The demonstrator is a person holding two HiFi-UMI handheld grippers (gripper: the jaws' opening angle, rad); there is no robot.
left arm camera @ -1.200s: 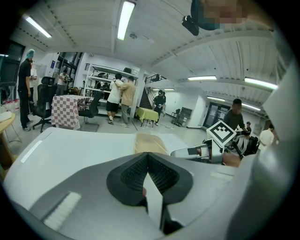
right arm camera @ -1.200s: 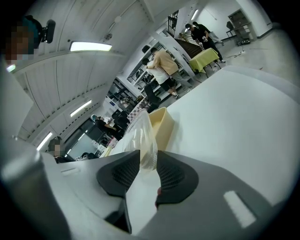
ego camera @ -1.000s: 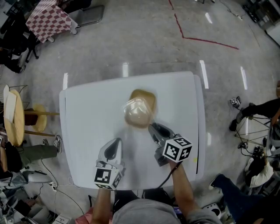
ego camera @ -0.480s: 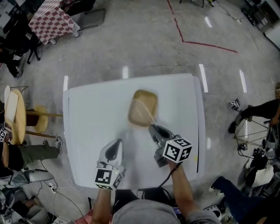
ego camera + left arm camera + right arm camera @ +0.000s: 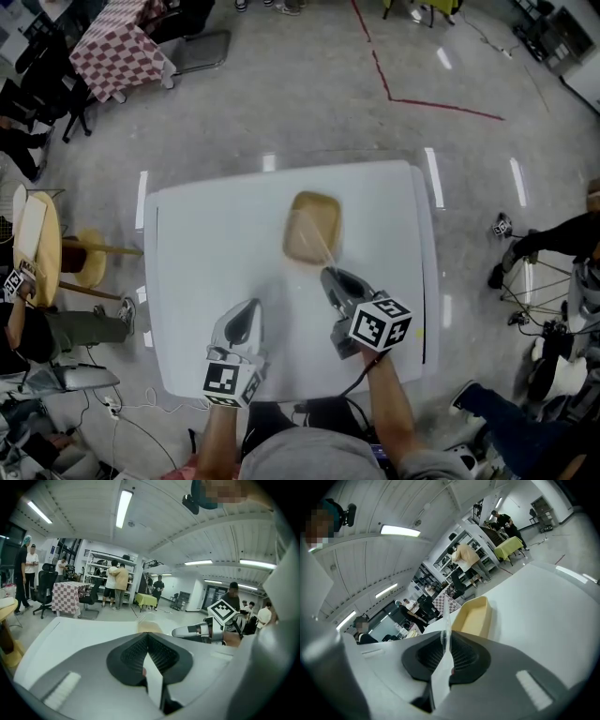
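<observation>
Only its own view shows the right gripper (image 5: 445, 644) pinching clear film (image 5: 445, 616).

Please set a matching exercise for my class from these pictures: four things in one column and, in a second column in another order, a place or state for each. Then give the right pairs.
Things
1. left gripper
2. right gripper
3. yellow tray
4. checked cloth

Places or states
A. on the white table, just ahead of the right gripper
B. jaws together, nothing between them
C. out on the floor, beyond the table's far left corner
D. jaws pinching a clear plastic bag

Pairs: 1-B, 2-D, 3-A, 4-C
</observation>
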